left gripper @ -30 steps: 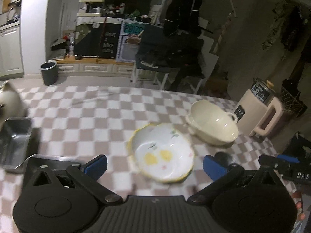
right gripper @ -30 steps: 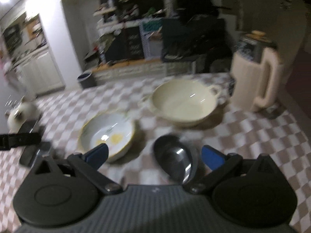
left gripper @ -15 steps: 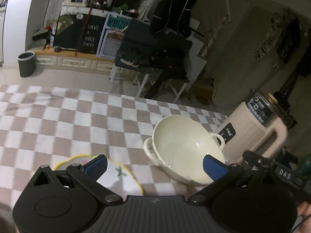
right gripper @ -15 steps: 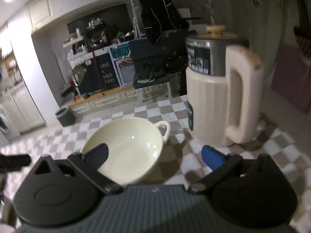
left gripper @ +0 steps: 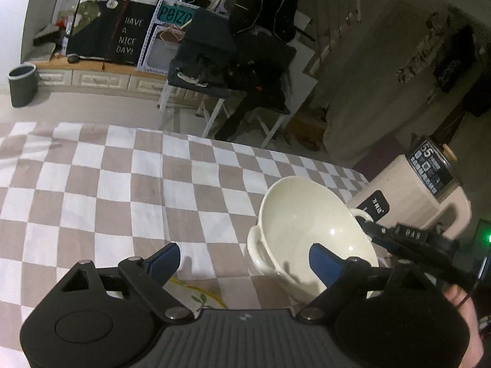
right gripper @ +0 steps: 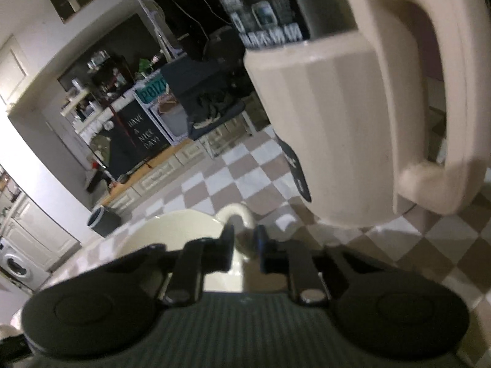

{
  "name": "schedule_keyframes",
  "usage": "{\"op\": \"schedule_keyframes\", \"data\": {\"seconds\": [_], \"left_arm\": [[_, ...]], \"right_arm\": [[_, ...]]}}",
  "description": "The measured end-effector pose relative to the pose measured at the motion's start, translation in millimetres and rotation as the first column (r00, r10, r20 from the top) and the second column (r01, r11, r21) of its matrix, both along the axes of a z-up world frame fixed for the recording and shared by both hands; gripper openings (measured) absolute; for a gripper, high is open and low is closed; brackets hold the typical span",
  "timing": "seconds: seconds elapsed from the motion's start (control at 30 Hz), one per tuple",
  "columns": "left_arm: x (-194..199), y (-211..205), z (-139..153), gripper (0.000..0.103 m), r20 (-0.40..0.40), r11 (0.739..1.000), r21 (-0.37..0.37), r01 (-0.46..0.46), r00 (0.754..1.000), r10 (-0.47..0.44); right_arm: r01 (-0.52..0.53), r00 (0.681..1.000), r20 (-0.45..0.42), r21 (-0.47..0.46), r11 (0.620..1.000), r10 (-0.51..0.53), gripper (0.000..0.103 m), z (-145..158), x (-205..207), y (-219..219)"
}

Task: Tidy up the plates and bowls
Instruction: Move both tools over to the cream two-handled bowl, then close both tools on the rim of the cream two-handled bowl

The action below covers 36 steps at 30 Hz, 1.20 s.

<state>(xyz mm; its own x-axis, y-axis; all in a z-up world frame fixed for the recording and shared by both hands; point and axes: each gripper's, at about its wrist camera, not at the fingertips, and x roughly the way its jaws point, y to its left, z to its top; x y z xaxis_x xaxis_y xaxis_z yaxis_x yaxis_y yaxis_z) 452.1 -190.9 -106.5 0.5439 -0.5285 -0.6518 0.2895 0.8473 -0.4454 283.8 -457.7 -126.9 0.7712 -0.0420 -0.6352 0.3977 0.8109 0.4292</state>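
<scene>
Right tool (right gripper: 244, 247): fingers drawn close together on the loop handle at the rim of the cream bowl (right gripper: 172, 233); the handle sits between the two pads, so this reads as a clamp on the bowl's handle. View is blurred, and exact pad contact is hard to confirm by eye. In the left wrist view the same tool's dark fingers reach the far-right handle of the cream bowl (left gripper: 307, 230).

Left tool (left gripper: 242, 259): jaws wide but closing. The blue right-hand pad (left gripper: 325, 263) overlaps the bowl's near rim and interior in the picture; the left-hand pad is over bare checkered cloth. No pad presses on anything visible, so not gripping.

Cream bowl: two-handled, upright on the checkered counter (left gripper: 122, 190), near the counter's right end, just beside the beige jug-shaped appliance (left gripper: 411, 196). From the right wrist view the appliance (right gripper: 337, 122) looms directly behind the bowl's handle, close, with its large loop handle to the right.

Second dish: a yellow-rimmed plate (left gripper: 196, 291) with a small leaf print, mostly hidden under the left tool's body, near the cream bowl's left side; whether they touch cannot be told.

A bit of the person's hand (left gripper: 463, 312) shows at the lower right.
</scene>
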Motion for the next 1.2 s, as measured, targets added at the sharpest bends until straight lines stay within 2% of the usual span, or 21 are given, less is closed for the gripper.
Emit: {"op": "schedule_keyframes", "data": {"seconds": [0.07, 0.2, 0.3, 0.37, 0.57, 0.67, 0.73, 0.8, 0.9, 1.03, 1.07, 1.17, 1.2], "left_arm": [[5.2, 0.0, -2.5, 0.083, -0.006, 1.0, -0.012, 0.008, 1.0, -0.008], [14.1, -8.0, -5.3, 0.075, -0.026, 0.999, -0.027, 0.046, 0.999, -0.047], [22.0, -12.1, -10.2, 0.072, -0.061, 0.998, -0.038, 0.055, 0.996, -0.057], [27.2, -14.1, -13.8, 0.066, -0.085, 0.998, -0.05, 0.049, 0.995, -0.053], [38.0, -25.8, -19.8, 0.064, -0.117, 0.995, -0.067, 0.08, 0.989, -0.088], [41.4, -34.3, -20.6, 0.064, -0.121, 0.994, -0.047, 0.099, 0.987, -0.104], [43.0, -40.1, -21.3, 0.063, -0.116, 0.993, -0.014, 0.114, 0.987, -0.115], [45.2, -44.2, -21.6, 0.056, -0.111, 0.992, 0.007, 0.123, 0.986, -0.122], [48.3, -47.6, -23.5, 0.047, -0.113, 0.991, 0.019, 0.132, 0.985, -0.129], [50.8, -53.2, -24.6, 0.026, -0.111, 0.988, 0.037, 0.152, 0.983, -0.147], [51.3, -54.4, -25.0, 0.025, -0.112, 0.987, 0.04, 0.156, 0.982, -0.151], [53.6, -57.7, -25.2, 0.024, -0.114, 0.987, 0.045, 0.155, 0.982, -0.149], [54.7, -58.0, -25.7, 0.024, -0.115, 0.987, 0.045, 0.153, 0.982, -0.147]], "right_arm": [[-0.022, 1.0, 0.002, -0.024, 0.999, 0.022, 0.01, 2.1, -5.4, 1.2], [-0.031, 0.999, -0.008, -0.046, 0.998, 0.031, 0.011, 8.2, -20.8, 2.6], [-0.018, 1.0, -0.012, -0.013, 1.0, 0.018, 0.012, 7.7, -35.4, -2.5], [-0.02, 1.0, -0.012, 0.007, 1.0, 0.02, 0.013, 7.6, -52.1, -3.7], [-0.102, 0.994, -0.039, 0.058, 0.993, 0.105, 0.016, 12.3, -76.6, -7.5], [-0.119, 0.992, -0.04, 0.067, 0.991, 0.122, 0.025, 13.4, -75.5, -11.0], [-0.136, 0.99, -0.033, 0.061, 0.989, 0.138, 0.039, 12.3, -69.1, -7.1], [-0.157, 0.986, -0.044, 0.06, 0.986, 0.159, 0.044, 9.8, -62.1, -2.7], [-0.17, 0.982, -0.069, 0.056, 0.984, 0.173, 0.044, 6.2, -52.8, 2.8], [-0.161, 0.984, -0.07, 0.07, 0.985, 0.165, 0.042, 3.9, -44.7, -1.1], [-0.156, 0.985, -0.069, 0.076, 0.985, 0.161, 0.041, 4.5, -44.8, -3.2], [-0.127, 0.987, -0.091, 0.065, 0.99, 0.132, 0.025, 3.7, -45.1, -6.5], [-0.13, 0.987, -0.087, 0.072, 0.989, 0.136, 0.023, 2.9, -46.8, -7.8]]}}
